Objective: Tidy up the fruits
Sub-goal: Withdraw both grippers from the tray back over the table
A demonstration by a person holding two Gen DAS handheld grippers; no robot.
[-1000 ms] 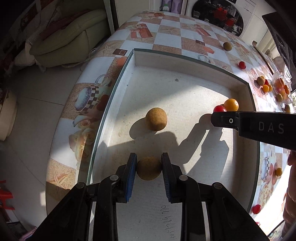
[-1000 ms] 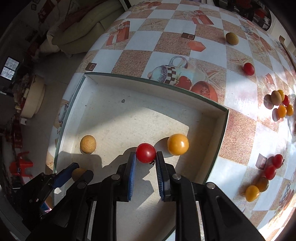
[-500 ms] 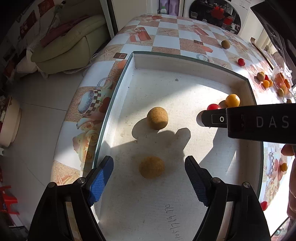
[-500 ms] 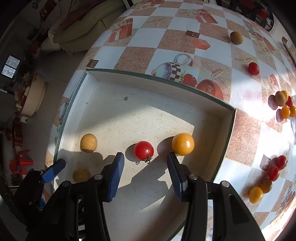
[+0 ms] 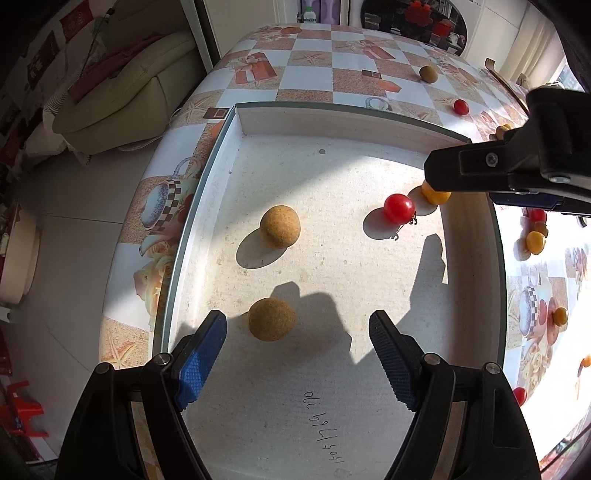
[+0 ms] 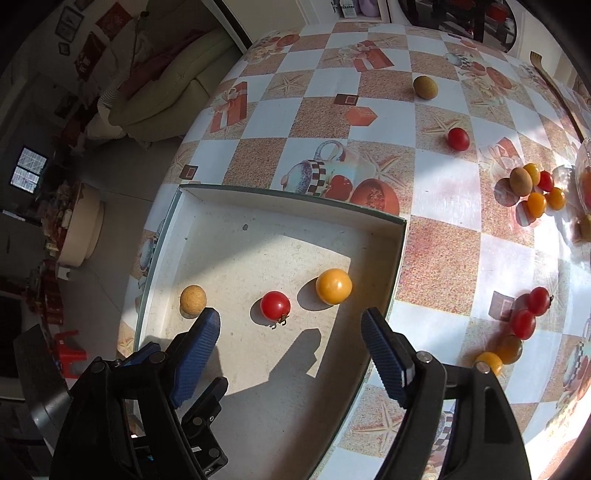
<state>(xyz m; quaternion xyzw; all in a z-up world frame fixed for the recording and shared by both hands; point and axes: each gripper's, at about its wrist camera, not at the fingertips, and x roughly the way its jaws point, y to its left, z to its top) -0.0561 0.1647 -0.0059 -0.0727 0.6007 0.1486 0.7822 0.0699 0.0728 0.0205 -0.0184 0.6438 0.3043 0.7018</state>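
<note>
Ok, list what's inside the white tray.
The white tray holds four fruits: two tan ones, a red tomato and a yellow tomato. The near end is hidden behind the grippers.

The desk point(image 6: 436, 254) wears a glossy checked cloth of white and sandy-orange squares printed with starfish, gift boxes and teacups; strong sunlight falls across its right side, throwing hard shadows and a bright glare. To the far left stands a pale green sofa point(image 5: 122, 99) with a reddish cloth draped over its back; framed pictures point(image 6: 88, 48) hang on the dim wall behind it. The floor point(image 5: 77, 236) is pale, large-tiled; a round cream basin point(image 6: 79, 229) sits on it at the left, and a small red plastic stool point(image 6: 68, 349) lies nearer. At the far end a dark oval mirror point(image 5: 413, 18) leans against a white wall.
</note>
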